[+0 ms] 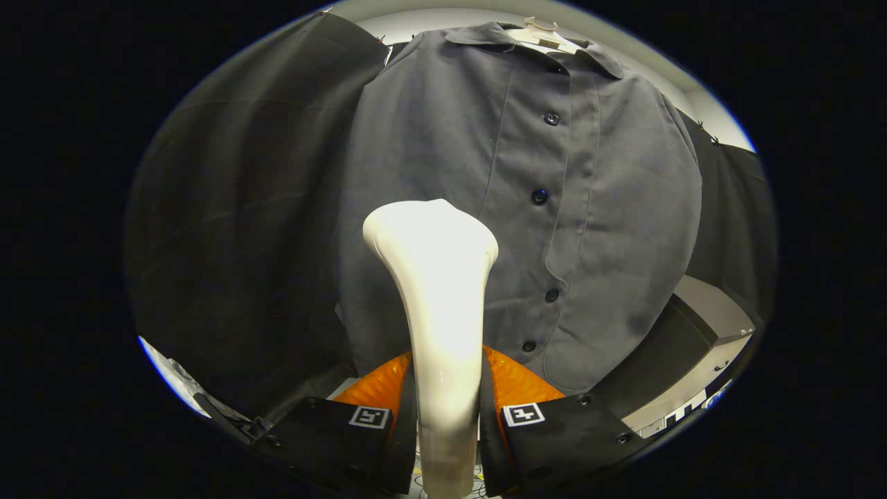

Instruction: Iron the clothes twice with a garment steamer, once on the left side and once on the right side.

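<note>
- The steamer (443, 326) is clamped by its white handle between both fingers of the hand-held gripper (447, 416).
- Its head is held upright before the left half of the grey shirt (610, 229).
- The shirt is hung on a hanger (544, 31), buttoned.

steamer (440, 291): glossy smooth plastic | shirt (610, 229): matt cloth | buttons (539, 197): shiny
</note>
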`<state>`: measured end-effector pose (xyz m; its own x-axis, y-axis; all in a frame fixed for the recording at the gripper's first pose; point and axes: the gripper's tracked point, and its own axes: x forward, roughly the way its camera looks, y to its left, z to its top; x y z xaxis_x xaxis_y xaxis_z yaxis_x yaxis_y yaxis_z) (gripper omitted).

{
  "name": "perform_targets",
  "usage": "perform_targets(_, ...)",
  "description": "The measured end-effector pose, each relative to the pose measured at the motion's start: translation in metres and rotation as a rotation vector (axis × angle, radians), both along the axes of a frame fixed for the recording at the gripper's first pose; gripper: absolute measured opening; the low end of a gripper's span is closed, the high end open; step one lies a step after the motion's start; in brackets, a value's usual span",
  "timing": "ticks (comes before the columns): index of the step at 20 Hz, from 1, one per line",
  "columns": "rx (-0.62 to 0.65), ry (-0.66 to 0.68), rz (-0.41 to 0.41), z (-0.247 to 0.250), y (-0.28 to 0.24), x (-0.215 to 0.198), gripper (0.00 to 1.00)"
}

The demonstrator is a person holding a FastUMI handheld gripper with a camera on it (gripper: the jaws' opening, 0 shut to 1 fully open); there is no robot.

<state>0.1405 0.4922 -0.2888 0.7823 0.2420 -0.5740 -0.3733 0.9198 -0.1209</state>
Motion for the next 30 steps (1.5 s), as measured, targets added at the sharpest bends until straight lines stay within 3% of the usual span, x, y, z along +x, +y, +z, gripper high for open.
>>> perform_targets(18,-0.079,0.193,0.016,-0.082,-0.010,-0.052,0.46)
perform_targets(22,-0.060,0.171,0.019,-0.065,-0.010,-0.051,0.46)
perform_targets(30,0.025,-0.036,0.005,0.045,-0.034,-0.028,0.46)
